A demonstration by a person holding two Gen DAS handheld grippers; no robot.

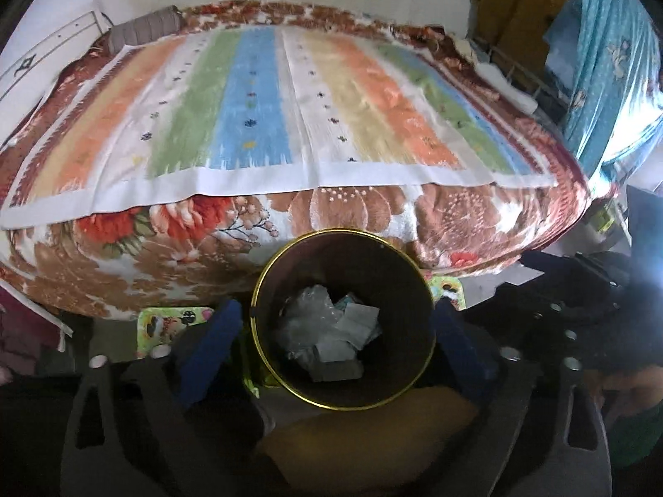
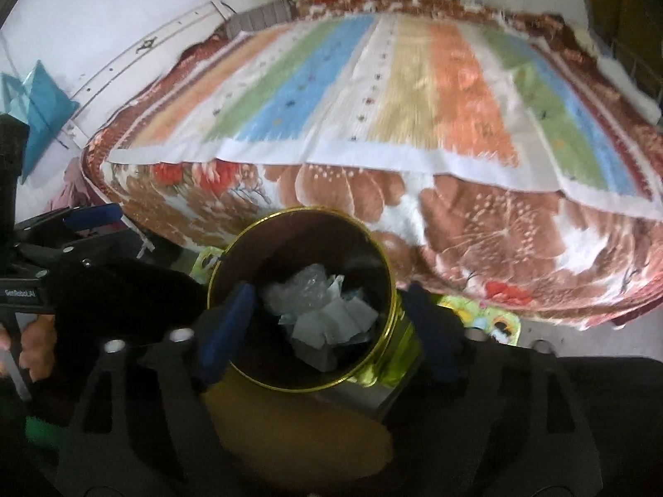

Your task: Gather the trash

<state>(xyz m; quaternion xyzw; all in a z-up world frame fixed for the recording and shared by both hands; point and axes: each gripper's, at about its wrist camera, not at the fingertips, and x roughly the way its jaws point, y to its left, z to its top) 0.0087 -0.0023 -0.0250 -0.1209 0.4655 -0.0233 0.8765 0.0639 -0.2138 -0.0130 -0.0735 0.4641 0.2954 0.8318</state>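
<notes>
Bedside bin; blurred scraps (paper, probably)

1. A striped cloth lies spread over a floral blanket on the bed.
2. A grey pillow, perhaps, sits at its far corner.
3. A blue curtain hangs right.
4. A cartoon mat lies beside the bed.

Both wrist views look steeply down, close; sharing bin and bed

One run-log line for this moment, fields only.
phase: trash dropped | left gripper: jaws open, empty, over bin | right gripper: jaws open, empty | bin contents: crumpled plastic and paper | bedspread: no trash visible
</notes>
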